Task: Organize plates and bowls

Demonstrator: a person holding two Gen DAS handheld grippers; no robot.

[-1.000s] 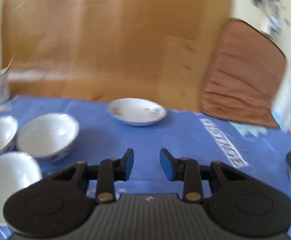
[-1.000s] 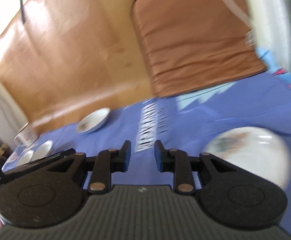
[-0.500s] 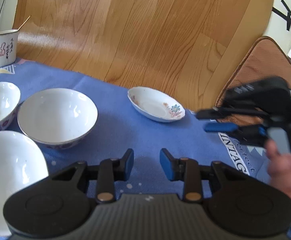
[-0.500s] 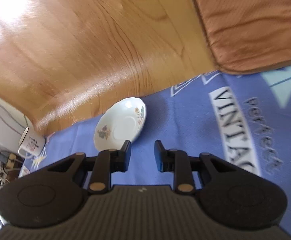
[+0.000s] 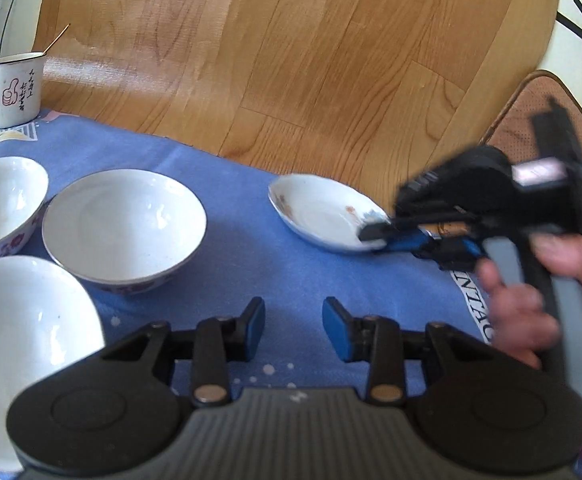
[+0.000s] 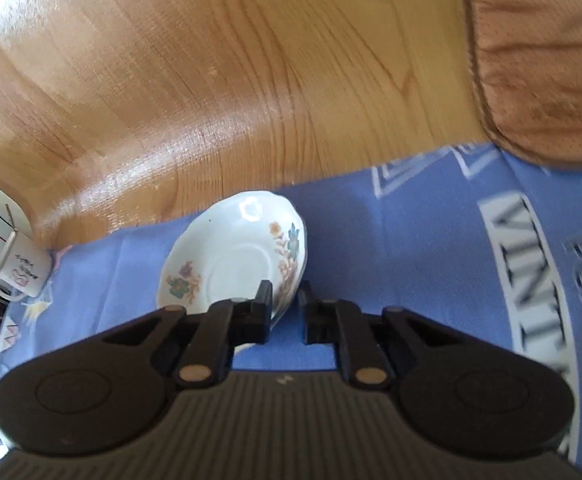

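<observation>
A small white plate with flower prints lies on the blue tablecloth near the table's far edge. My right gripper reaches in from the right, and its jaws are closing on the plate's near rim. In the right wrist view the plate has its rim between the right gripper fingers, one finger over the plate and one outside it. My left gripper hovers over bare cloth, its jaws opening slightly with nothing between them. Three white bowls sit at the left: a middle bowl, a far-left bowl and a near bowl.
A white enamel mug with a stick in it stands at the far left corner, also in the right wrist view as the mug. A brown chair cushion lies beyond the table at the right. A person's hand holds the right gripper's handle. Wooden floor lies beyond the table edge.
My right gripper has swung left across the table to the small plate, and its fingers have narrowed around the plate's rim. The left gripper has shifted slightly and then held still.
</observation>
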